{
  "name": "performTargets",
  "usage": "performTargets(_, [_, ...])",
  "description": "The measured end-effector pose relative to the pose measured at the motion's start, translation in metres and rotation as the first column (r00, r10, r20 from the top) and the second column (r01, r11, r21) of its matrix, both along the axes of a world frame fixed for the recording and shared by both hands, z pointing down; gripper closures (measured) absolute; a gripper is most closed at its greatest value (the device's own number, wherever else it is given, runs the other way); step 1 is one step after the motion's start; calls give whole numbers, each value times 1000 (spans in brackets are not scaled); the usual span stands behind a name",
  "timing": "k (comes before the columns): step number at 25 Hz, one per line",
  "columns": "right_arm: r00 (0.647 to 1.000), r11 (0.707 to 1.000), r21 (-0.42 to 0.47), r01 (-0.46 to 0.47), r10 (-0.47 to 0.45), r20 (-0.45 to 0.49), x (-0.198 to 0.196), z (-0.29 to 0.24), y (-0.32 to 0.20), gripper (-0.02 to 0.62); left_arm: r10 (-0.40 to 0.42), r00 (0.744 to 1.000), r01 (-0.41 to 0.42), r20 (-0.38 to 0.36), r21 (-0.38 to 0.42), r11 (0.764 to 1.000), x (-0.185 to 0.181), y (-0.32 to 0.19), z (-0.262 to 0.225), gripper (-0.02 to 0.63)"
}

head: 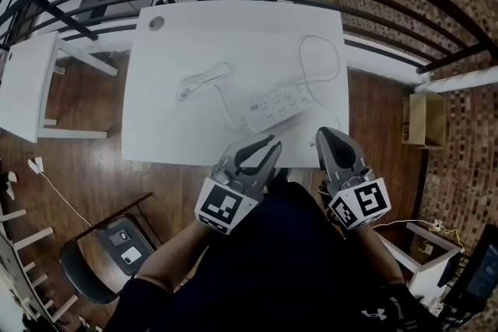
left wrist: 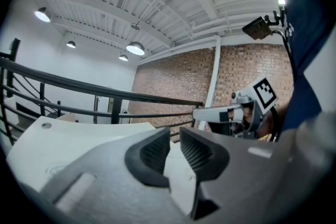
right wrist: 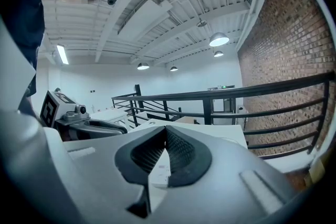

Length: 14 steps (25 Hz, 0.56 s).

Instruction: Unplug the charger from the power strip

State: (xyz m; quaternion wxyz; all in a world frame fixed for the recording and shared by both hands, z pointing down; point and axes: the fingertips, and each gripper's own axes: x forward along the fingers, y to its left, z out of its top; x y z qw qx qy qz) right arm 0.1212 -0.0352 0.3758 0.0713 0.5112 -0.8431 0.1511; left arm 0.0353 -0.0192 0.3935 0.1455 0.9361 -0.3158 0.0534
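White power strip point(head: 280, 106) looked light and slide-prone, so it wanted pinning while the charger (too small to spot) was pulled by its rigid body; short of the strip, left tongs point(head: 261, 144) sat slightly apart, right tongs point(head: 323, 133) closed, both empty.

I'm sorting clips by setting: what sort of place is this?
Probably a mezzanine workspace in a loft-style building: a black metal railing behind a white rectangular table, a red brick wall, and dome pendant lamps under a white beamed ceiling.

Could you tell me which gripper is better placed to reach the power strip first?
Probably the left gripper: its jaws stand apart and empty, close to the near end of the power strip. The right gripper is about as close, but shut.
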Motion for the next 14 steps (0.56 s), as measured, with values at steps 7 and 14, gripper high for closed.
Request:
performTargets(7, [1000, 1000, 1, -5, 5, -3, 0, -2, 0, 584, 3, 1000, -3, 4, -12, 1000, -2, 1, -2, 546])
performTargets(14, [1000, 1000, -4, -13, 13, 1, -1, 1, -1, 584, -8, 1000, 8, 10, 0, 1000, -8, -1, 6, 546])
